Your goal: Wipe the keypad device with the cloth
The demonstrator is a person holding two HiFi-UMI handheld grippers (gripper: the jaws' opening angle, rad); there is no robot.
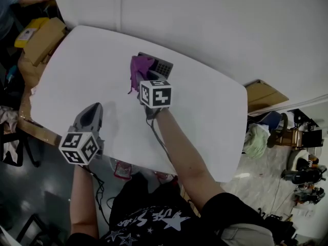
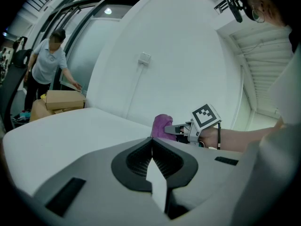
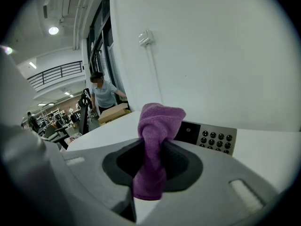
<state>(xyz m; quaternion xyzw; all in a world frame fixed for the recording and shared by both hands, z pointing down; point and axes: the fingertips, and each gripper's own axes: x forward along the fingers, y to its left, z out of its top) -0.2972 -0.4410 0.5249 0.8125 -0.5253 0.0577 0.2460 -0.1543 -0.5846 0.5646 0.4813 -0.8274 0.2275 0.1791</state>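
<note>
The right gripper [image 3: 153, 168] is clamped on the purple cloth [image 3: 157, 126], which stands bunched above the jaws and hangs out below them. The keypad device [image 3: 211, 136] lies flat on the white table [image 1: 205, 117], just beyond the cloth, at centre right of the right gripper view. In the head view it sits at upper centre of the frame, partly covered by the cloth. Whether the cloth touches the device cannot be confirmed from these views. The left gripper [image 1: 92, 114] is at lower left of the head view, well apart from the device, jaws together with nothing between them.

Step in hand, as judged: the cloth is gripped and positioned at the device, and the wipe stroke is at or near its start. The next move calls for lowering the bunched cloth end onto the keypad face and drawing it across the keys with light downward pressure. The device is unrestrained and may slide under the stroke. The idle left gripper could steady it at an edge.
</note>
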